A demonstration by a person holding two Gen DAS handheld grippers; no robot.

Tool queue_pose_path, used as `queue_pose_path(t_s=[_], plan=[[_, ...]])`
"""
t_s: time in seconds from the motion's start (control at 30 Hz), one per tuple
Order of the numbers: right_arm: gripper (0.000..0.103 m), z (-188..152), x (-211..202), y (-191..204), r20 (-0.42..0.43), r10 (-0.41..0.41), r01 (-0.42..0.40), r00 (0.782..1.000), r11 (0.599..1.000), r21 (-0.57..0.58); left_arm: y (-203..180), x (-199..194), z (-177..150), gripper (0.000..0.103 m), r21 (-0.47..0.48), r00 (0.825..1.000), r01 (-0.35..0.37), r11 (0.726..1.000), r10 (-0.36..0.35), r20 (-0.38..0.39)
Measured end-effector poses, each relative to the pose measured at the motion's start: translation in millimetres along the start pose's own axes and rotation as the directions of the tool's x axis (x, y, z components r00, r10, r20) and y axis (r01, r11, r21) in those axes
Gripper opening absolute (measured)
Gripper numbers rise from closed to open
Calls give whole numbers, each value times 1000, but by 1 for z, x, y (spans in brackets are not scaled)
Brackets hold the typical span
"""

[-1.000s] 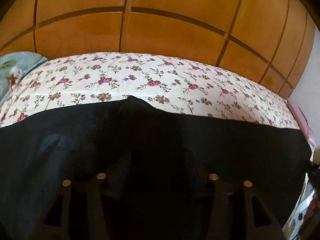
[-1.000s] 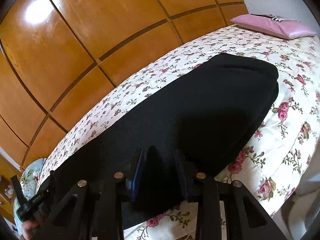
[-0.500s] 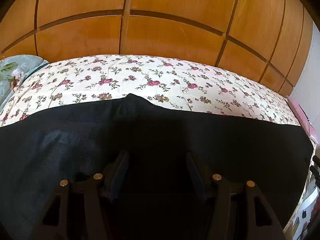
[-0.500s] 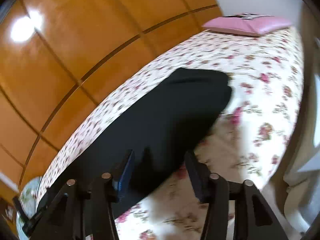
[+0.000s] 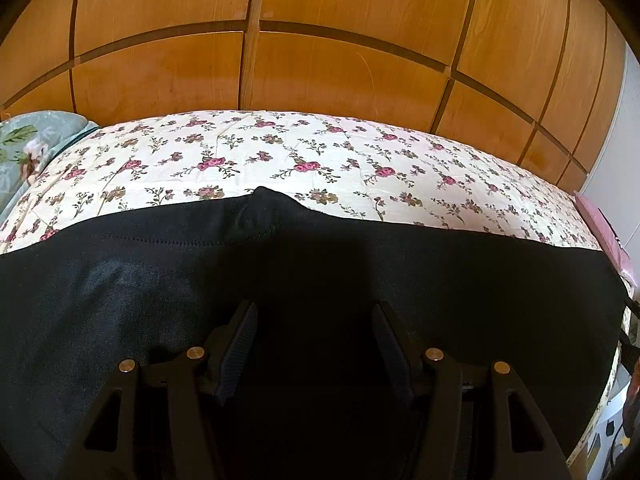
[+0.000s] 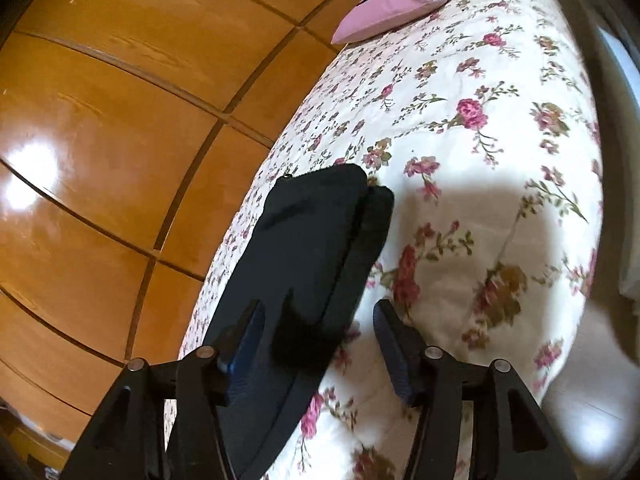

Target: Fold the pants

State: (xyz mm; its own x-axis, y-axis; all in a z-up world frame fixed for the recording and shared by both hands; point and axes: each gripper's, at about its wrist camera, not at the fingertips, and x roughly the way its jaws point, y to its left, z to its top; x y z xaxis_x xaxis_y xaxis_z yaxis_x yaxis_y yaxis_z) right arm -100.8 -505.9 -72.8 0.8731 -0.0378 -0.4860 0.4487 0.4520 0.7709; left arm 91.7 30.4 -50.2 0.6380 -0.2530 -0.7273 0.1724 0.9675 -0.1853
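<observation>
Pants lie flat on the bed; we hover our left gripper wide over them, while our right gripper is opening empty beside their hem, ready to fold.

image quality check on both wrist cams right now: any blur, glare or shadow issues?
Left wrist: sharp; heavy fisheye bowing of the wooden panels; black pants almost featureless, darker patch above the left gripper. Right wrist: motion smear on the floral bedspread, a soft shadow across it, glare spots on the panels at left.
</observation>
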Motion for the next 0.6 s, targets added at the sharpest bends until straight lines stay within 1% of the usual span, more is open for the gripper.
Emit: queue_pose_path(t_s=[0.07, 0.27, 0.33, 0.4, 0.47, 0.53, 0.6], plan=[[60, 3, 3, -1, -1, 10, -10, 1000, 1000, 3, 1, 0, 0, 61, -3, 1000, 4, 1000, -4, 1], [61, 19, 7, -16, 19, 46, -48, 999, 994, 102, 2, 0, -1, 61, -18, 1000, 17, 1000, -16, 7], [61, 24, 8, -15, 16, 40, -41, 999, 996, 82, 2, 0, -1, 61, -22, 1000, 19, 1000, -19, 8], [60, 28, 10, -10, 7, 21, -21, 1000, 999, 31, 2, 0, -1, 61, -23, 1000, 19, 1000, -19, 8], [53, 30, 14, -6, 1, -5, 5, 1000, 1000, -3, 2, 0, -1, 61, -23, 1000, 19, 1000, -19, 8], [37, 32, 18, -6, -4, -32, 32, 999, 999, -16, 3, -1, 0, 61, -26, 1000, 22, 999, -22, 7], [29, 34, 20, -10, -7, -36, 36, 999, 999, -8, 5, -5, 0, 61, -40, 1000, 30, 999, -30, 7]])
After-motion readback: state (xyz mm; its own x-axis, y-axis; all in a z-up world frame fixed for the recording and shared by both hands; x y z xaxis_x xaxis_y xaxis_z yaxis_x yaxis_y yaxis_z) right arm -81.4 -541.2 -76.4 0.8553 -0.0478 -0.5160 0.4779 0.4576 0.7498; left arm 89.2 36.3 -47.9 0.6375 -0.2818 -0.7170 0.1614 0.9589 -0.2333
